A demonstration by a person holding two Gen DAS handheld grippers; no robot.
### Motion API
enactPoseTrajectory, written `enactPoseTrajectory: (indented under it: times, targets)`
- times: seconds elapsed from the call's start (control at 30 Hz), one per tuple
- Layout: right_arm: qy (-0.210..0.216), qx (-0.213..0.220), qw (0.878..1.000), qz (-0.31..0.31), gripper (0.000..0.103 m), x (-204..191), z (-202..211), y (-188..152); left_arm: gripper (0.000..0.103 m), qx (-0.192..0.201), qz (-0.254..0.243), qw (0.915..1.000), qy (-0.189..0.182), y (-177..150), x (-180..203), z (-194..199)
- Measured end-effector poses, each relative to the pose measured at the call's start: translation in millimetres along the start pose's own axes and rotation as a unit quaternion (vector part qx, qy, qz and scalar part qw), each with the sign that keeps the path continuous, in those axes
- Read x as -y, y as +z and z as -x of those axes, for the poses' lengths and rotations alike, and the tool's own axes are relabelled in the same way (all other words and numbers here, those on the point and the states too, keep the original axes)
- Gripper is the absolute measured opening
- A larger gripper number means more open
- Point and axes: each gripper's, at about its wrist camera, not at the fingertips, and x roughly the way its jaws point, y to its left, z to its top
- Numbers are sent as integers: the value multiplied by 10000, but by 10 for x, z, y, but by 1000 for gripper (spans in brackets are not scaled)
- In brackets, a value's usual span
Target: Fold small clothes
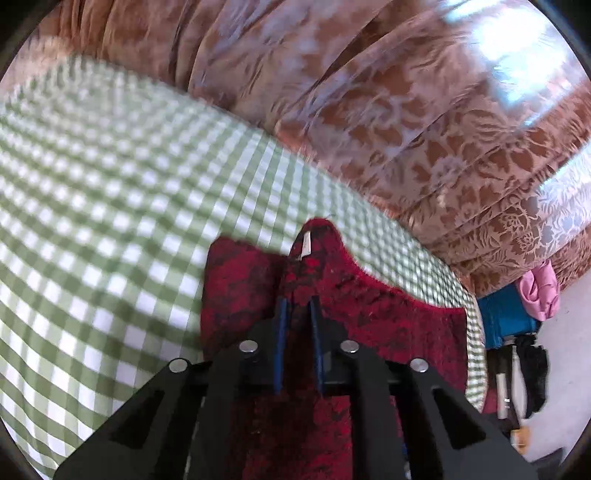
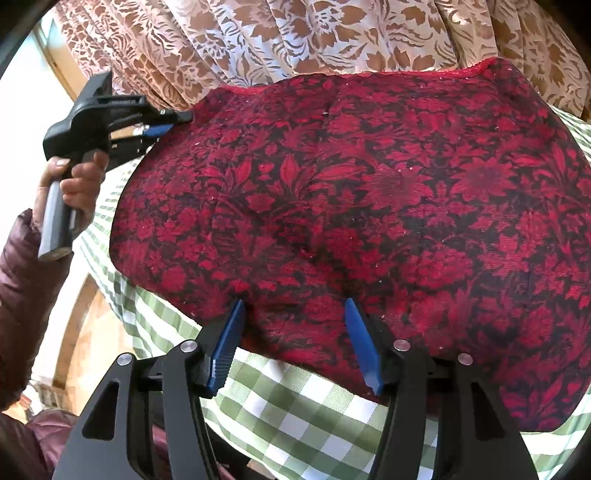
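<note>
At the far left of the right wrist view, a hand in a dark maroon puffy sleeve grips the handle of the left gripper, whose jaws are clenched on the left corner of the red and black floral garment, right at its red-trimmed upper edge. That garment lies spread wide over the green and white checked cloth covering the counter, filling most of the view from the pinched corner across to the right side, its patterned face up and gently rumpled. Behind it hangs a brown and cream floral curtain. Lower and nearer the middle, the right gripper points down at the garment's near edge with its jaws released, the two blue pads standing well apart, their tips at the fabric's hem without pinching it. From the left wrist view, the checked cloth sweeps across the left half, blurred. In the centre the left gripper's blue pads sit nearly together with a raised fold of the red garment caught between them, and a small white label shows at the fold's peak just beyond the tips. Further right the curtain drapes behind the counter, and at the far right edge, beyond the counter, a pink cloth rests on something blue, with a black garment hanging below.
</note>
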Motion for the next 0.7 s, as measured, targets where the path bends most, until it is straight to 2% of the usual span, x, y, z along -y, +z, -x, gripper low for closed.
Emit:
enactPoseTrajectory:
  times: [0.07, 0.1, 0.17, 0.23, 0.3, 0.37, 0.4, 0.43, 0.57, 0.63, 0.7]
  targets:
    - [-5, 0, 10000, 21, 56, -17, -6, -3, 9, 189, -238, 9989, 366, -32, 85, 55]
    - [-6, 2, 10000, 36, 56, -22, -11, -7, 9, 183, -344, 9965, 746, -67, 68, -7]
    - [12, -10, 10000, 53, 56, -30, -23, -11, 9, 3, -381, 9924, 1167, -131, -23, -182]
    - [31, -32, 9999, 111, 56, -37, -28, -13, 10, -125, -443, 9888, 1420, -276, -159, -394]
    - [54, -69, 9998, 183, 56, -48, -25, -24, 10, 58, -501, 9882, 1450, -332, -143, -389]
    - [60, -88, 9998, 191, 56, -41, -21, -23, 17, 74, -488, 9863, 1573, -298, -100, -360]
    - [68, -103, 9998, 185, 56, -36, -19, -15, 28, 109, -454, 9839, 1724, -270, -73, -328]
    - [94, -140, 9997, 172, 56, -22, -11, 2, 35, 174, -434, 9827, 1790, -261, -71, -271]
    - [450, -267, 9984, -232, 56, 115, 159, 181, 37, 548, -564, 9801, 1821, -250, 74, -6]
    - [398, 113, 9983, -413, 56, 235, 405, 338, 35, 824, -767, 9765, 1839, -280, 206, 147]
    - [406, 515, 9957, -654, 56, 397, 622, 492, 35, 1035, -874, 9765, 1677, -344, 304, 291]
